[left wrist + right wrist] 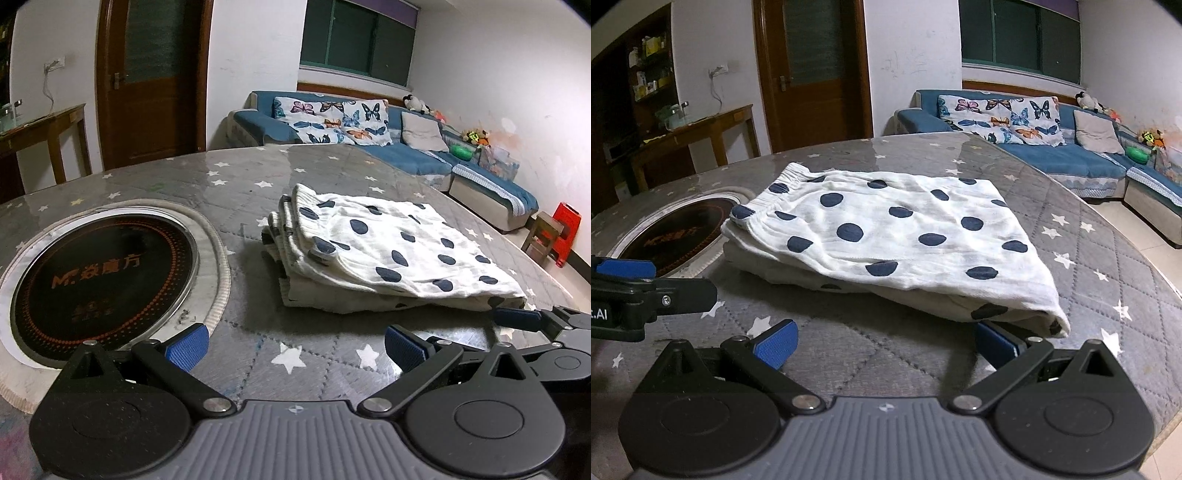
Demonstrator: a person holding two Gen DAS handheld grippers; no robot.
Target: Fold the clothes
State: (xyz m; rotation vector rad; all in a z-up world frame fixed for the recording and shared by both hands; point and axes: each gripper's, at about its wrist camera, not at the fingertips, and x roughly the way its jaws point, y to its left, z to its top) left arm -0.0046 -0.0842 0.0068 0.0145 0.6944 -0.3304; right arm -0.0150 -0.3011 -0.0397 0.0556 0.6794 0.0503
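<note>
A white garment with dark blue polka dots (388, 254) lies folded in a flat stack on the grey star-patterned table cover (295, 177); it also shows in the right wrist view (894, 236). My left gripper (295, 347) is open and empty, just in front of and left of the stack. My right gripper (886, 345) is open and empty at the stack's near edge, its right blue pad (995, 341) close under the garment's front corner. One blue pad of the right gripper also shows in the left wrist view (517, 318), and one pad of the left gripper in the right wrist view (626, 268).
A round black induction hob (103, 280) is set into the table left of the garment. Beyond the table stand a blue sofa (406, 147) with butterfly cushions, a wooden door (151, 81), a wooden side table (44, 129) and a red stool (565, 229).
</note>
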